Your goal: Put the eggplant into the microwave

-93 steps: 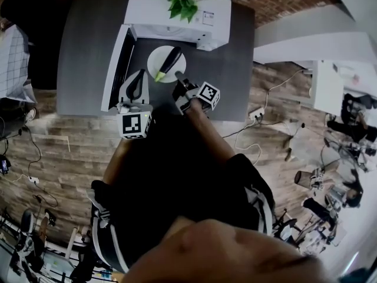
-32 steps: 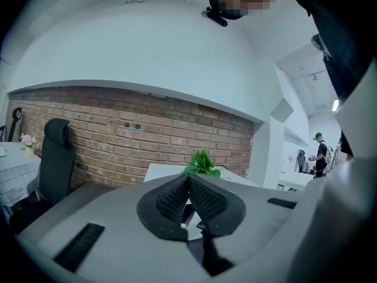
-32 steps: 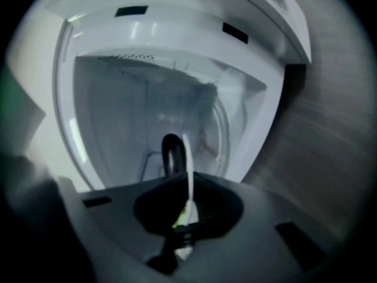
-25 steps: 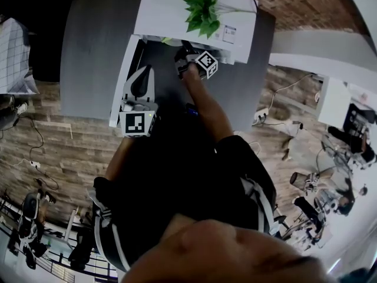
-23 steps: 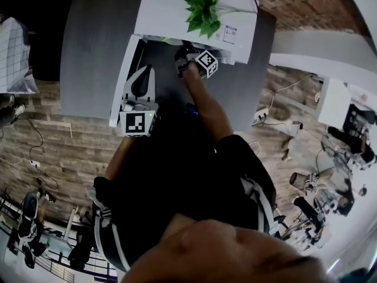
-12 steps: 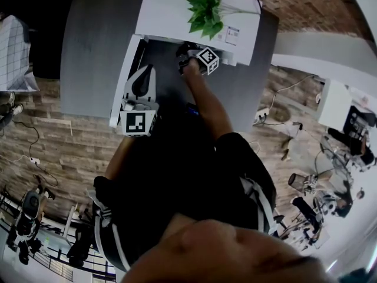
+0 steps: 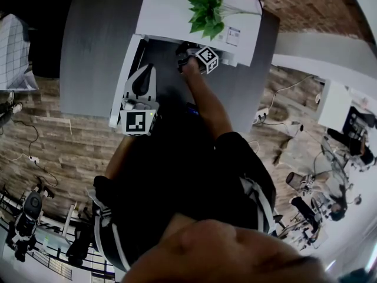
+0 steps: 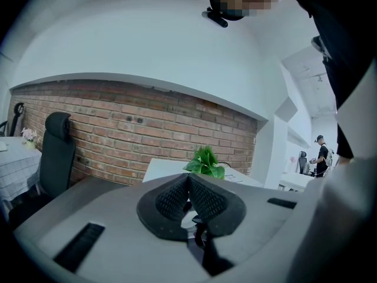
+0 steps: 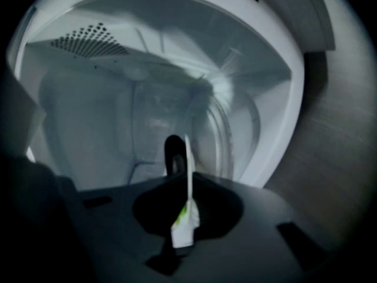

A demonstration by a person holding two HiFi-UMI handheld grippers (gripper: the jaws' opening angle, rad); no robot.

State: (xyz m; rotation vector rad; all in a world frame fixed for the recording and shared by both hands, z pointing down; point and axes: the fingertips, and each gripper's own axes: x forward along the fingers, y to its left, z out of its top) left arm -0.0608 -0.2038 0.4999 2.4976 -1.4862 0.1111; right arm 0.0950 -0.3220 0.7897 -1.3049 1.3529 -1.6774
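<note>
We are finding no print that we can read. A small sticker [image 7: 233, 36] is lying on the microwave [image 7: 168, 10] top, its writing too small to make out. The left gripper [image 7: 145, 71] and right gripper [image 7: 184, 50] are carrying black-and-white square markers [image 7: 136, 122], which are patterns only, not letters or numbers.

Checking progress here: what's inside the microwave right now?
The right claw, shut on a white plate by its rim, with the dark eggplant on it. The claw's body hides the microwave's floor, so whether the plate rests there can't be seen.
</note>
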